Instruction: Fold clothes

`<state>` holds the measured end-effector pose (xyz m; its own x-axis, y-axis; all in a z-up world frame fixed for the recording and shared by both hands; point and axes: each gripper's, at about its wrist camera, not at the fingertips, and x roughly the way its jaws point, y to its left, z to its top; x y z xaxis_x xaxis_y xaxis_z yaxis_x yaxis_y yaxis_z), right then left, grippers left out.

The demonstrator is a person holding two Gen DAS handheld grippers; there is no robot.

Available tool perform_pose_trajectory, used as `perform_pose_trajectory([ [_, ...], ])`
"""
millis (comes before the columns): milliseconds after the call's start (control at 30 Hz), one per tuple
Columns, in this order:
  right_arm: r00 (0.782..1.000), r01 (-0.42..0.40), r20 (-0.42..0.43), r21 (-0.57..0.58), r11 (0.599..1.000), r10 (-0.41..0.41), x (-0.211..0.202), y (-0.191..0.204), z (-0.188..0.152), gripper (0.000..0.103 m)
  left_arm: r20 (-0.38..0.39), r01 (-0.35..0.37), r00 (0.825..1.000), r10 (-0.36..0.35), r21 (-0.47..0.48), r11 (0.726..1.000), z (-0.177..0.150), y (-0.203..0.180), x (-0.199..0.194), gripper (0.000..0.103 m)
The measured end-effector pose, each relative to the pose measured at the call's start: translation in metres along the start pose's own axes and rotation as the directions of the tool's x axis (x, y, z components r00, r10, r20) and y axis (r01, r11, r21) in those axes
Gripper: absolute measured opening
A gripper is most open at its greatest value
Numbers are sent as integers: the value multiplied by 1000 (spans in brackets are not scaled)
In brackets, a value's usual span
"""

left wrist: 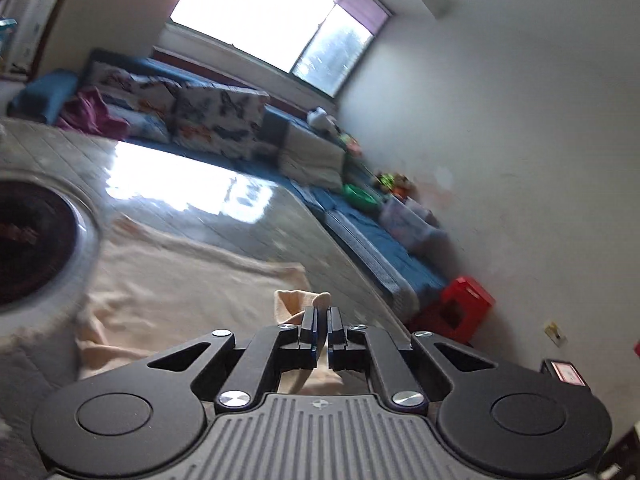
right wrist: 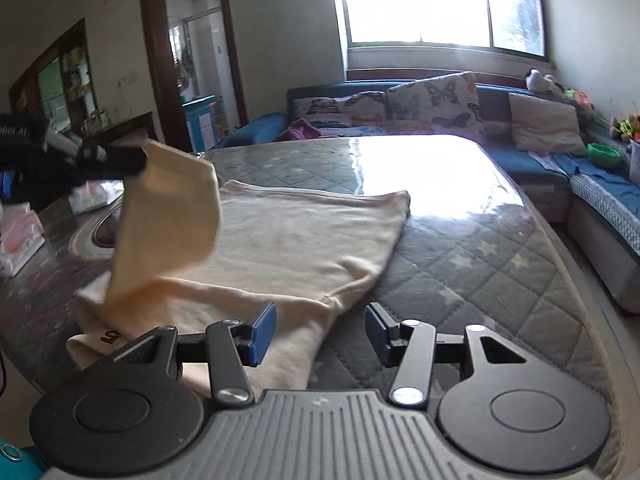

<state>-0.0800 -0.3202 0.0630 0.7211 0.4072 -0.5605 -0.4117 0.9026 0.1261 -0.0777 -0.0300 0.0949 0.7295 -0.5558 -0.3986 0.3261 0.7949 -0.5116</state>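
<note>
A cream garment (right wrist: 288,240) lies spread on the table's grey quilted cover (right wrist: 460,264). One of its sleeves (right wrist: 172,216) is raised off the table. My left gripper (right wrist: 138,164) is shut on the sleeve's end at the upper left of the right wrist view. In the left wrist view the jaws of the left gripper (left wrist: 322,312) are closed together, with the cream cuff (left wrist: 296,300) sticking out past them and the garment (left wrist: 180,280) below. My right gripper (right wrist: 321,312) hovers open over the garment's near edge, with nothing between its blue pads (right wrist: 262,334).
A round dark dish with a glass rim (left wrist: 24,240) sits on the table to the left. Tissue packs (right wrist: 20,240) lie at the table's left edge. A blue sofa with butterfly cushions (right wrist: 436,104) runs behind and to the right. A red stool (left wrist: 464,304) stands on the floor.
</note>
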Motion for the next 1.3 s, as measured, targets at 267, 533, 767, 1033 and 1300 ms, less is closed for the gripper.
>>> perform_pose_trajectory([
  [267, 1000, 12, -1, 25, 1000, -12, -1, -6, -2, 50, -165, 56, 985, -42, 80, 995, -34, -2, 28, 11],
  [533, 998, -51, -33, 0, 999, 51, 17, 13, 4, 44, -128, -151, 977, 172, 160, 975, -29, 50, 4, 14],
  [767, 995, -48, -85, -35, 998, 45, 40, 29, 1, 12, -120, -288, 947, 297, 87, 954, -31, 100, -14, 14],
  [1033, 997, 2, -76, -110, 994, -11, 35, 39, 8, 9, -95, -301, 946, 311, 103, 948, -36, 102, -16, 13],
  [1300, 1000, 11, -13, -117, 993, -12, 22, 39, 13, 15, -63, -272, 957, 282, 134, 953, -19, 90, -9, 14],
])
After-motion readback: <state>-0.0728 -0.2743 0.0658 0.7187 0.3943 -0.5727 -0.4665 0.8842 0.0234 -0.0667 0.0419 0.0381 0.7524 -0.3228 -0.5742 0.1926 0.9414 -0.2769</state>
